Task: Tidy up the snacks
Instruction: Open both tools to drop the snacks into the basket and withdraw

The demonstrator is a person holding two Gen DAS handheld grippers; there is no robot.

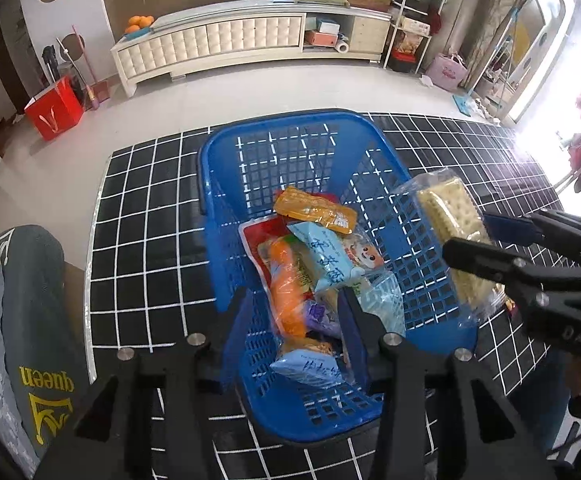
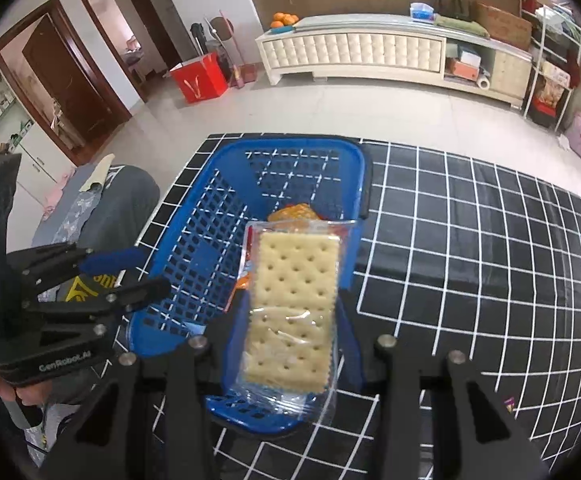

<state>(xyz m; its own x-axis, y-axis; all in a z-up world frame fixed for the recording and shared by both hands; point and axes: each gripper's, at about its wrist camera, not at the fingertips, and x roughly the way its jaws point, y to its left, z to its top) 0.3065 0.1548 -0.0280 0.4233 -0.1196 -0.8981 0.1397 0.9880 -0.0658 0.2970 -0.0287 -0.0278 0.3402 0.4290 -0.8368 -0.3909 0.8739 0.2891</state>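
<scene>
A blue plastic basket [image 1: 226,184] stands on a black table with a white grid. It holds several snack packets [image 1: 322,256], among them an orange one and light blue ones. My right gripper [image 2: 290,312] is shut on a clear pack of crackers [image 2: 290,304] and holds it above the basket's right side; the pack also shows in the left wrist view [image 1: 450,224]. My left gripper [image 1: 294,304] is open and empty, its fingers over the near end of the basket. In the right wrist view it [image 2: 142,272] hovers beside the basket's left wall [image 2: 194,256].
The gridded table [image 2: 470,248] stretches to the right of the basket. A grey cushion [image 1: 30,312] lies off the table's left edge. A white cabinet [image 1: 230,40] and a red bag [image 1: 54,108] stand on the floor beyond.
</scene>
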